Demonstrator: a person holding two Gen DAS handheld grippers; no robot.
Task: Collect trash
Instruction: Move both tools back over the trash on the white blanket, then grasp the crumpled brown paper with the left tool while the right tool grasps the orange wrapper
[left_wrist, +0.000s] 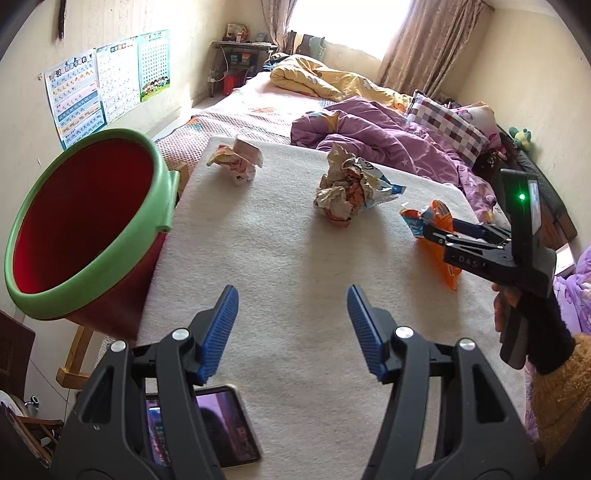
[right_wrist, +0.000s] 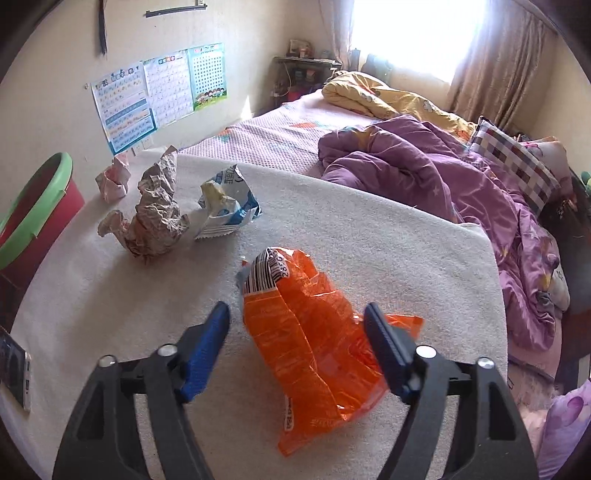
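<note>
Colours on the cream cloth

Orange wrapper (right_wrist: 314, 343), red bucket (left_wrist: 77, 225) with green rim, purple quilt (right_wrist: 424, 173), checked pillow (left_wrist: 448, 127) upper right.

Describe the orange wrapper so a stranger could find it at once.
Start at the cream blanket spread over the near end of the bed. The orange wrapper lies at its near right part, between the right gripper fingers. Unlike the crumpled brown paper and blue-white packet beyond, it is bright orange plastic with a barcode.

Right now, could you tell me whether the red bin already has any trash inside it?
No, the red bin shows only its bare inner wall in the left wrist view, as far in as that view reaches.
</note>
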